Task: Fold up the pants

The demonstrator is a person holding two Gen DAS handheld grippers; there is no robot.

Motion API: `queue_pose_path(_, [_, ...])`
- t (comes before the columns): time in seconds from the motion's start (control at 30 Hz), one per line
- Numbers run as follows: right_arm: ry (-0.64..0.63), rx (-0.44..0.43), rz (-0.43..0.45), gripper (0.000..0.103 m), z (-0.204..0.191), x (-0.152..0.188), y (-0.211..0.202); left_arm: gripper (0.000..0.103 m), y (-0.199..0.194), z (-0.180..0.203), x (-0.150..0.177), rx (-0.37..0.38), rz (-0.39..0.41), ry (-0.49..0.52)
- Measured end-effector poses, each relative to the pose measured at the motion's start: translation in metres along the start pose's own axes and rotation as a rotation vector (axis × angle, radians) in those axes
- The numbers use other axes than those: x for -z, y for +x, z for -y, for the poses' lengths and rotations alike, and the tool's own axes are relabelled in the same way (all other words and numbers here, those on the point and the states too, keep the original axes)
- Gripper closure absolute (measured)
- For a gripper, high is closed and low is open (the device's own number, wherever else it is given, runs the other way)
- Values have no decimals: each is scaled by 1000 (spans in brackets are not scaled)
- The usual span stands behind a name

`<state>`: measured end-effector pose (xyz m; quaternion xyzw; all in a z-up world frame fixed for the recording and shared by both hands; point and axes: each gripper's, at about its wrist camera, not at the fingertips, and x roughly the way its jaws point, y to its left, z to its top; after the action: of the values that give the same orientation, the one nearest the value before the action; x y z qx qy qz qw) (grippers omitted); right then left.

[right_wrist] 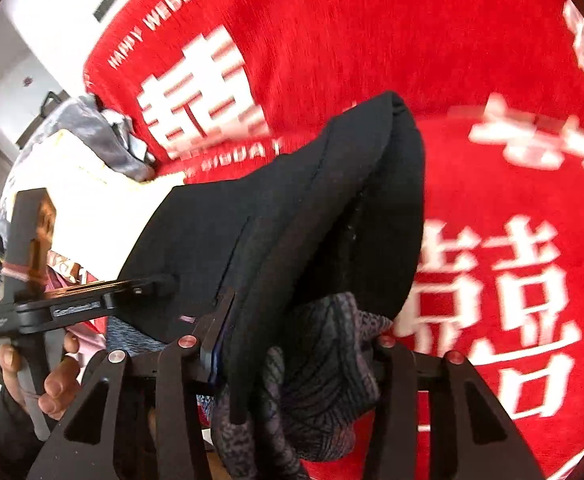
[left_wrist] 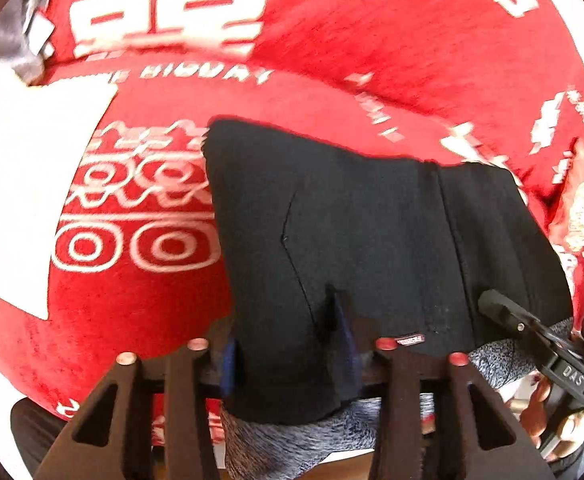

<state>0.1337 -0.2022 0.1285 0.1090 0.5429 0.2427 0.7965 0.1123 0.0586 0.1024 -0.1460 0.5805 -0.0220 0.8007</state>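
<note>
The black pants (left_wrist: 371,232) hang folded over above the red blanket, held up along their near edge. My left gripper (left_wrist: 288,344) is shut on a thick bunch of the black cloth, its blue pads (left_wrist: 231,360) pressing in from both sides. From the right, a finger of my right gripper (left_wrist: 499,308) lies on the same edge. In the right wrist view the pants (right_wrist: 292,208) drape over my right gripper (right_wrist: 295,320), which is shut on them; its right finger is hidden by cloth. Grey mottled fabric (right_wrist: 323,368) hangs below the black. My left gripper (right_wrist: 160,284) grips at the left.
A red blanket (left_wrist: 371,40) with white characters covers the surface below. A white sheet (left_wrist: 20,200) lies at its left. Grey and white cloth (right_wrist: 84,140) is piled at the far left edge. A person's hand (right_wrist: 52,384) holds the left gripper's handle.
</note>
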Motion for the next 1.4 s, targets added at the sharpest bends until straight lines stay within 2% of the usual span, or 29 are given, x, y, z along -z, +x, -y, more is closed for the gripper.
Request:
queue_pose_path(0.03, [9,39,-29,40,3,2,14,58,13,-10,1,-23,-36,-14])
queue_pose_path(0.07, [16,104,-47,34,7,4,24,51,21,-17,3,-20,-66,-28])
queue_pose_path(0.1, [33,120,-61,24,12,5,27,43,23,-27,5,10,-68,-57])
queue_pose_path(0.13, [64,106,-65,22,19,7,26,42,19,-34,6,17,-48,-75])
queue_pose_path(0.2, [105,110,-38,22,30,9,9,42,5,-42,7,-10,-2,-76])
queue_pose_path(0.27, [76,187,23,22,26,10,-14,42,-12,-45,6,-24,47,-70])
queue_pose_path(0.37, [-87,262,111,21,-10,14,-45,42,-24,-31,11,-24,78,-21])
queue_pose_path(0.43, [-202,280,133,20,-40,19,-51,42,-25,-13,16,-11,89,30])
queue_pose_path(0.57, [-320,235,81,20,-65,33,-40,42,-9,15,35,20,70,121])
queue_pose_path(0.63, [-327,248,28,20,-62,45,-24,41,14,22,43,-19,23,133])
queue_pose_path(0.73, [-285,300,-102,20,-44,54,9,39,17,29,51,-46,59,181])
queue_pose_path(0.77, [-297,300,-85,20,-45,54,6,39,14,31,49,-56,58,196])
queue_pose_path(0.87, [-317,269,-14,20,-51,30,-15,39,3,32,35,-73,98,217])
queue_pose_path(1.0, [-342,313,49,18,-50,-20,-15,39,7,26,6,-73,109,175])
queue_pose_path(1.03, [-338,315,48,18,-48,-34,-8,39,12,24,-1,-69,100,162])
queue_pose_path(1.07, [-329,314,32,18,-45,-49,4,33,17,22,-5,-71,89,154])
queue_pose_path(1.1, [-319,309,8,18,-43,-60,17,21,27,19,-9,-83,71,138])
queue_pose_path(1.17, [-277,307,-89,17,-29,-75,53,19,38,16,-11,-127,68,135])
queue_pose_path(1.2, [-255,330,-158,17,-20,-77,74,18,40,19,-10,-141,67,148])
queue_pose_path(1.23, [-253,359,-186,14,-17,-74,85,18,40,20,-9,-147,72,157])
queue_pose_path(1.3, [-255,394,-155,7,-18,-73,86,18,35,21,-5,-150,72,159])
queue_pose_path(1.4, [-205,381,-109,6,-23,-65,63,18,26,19,2,-154,71,146])
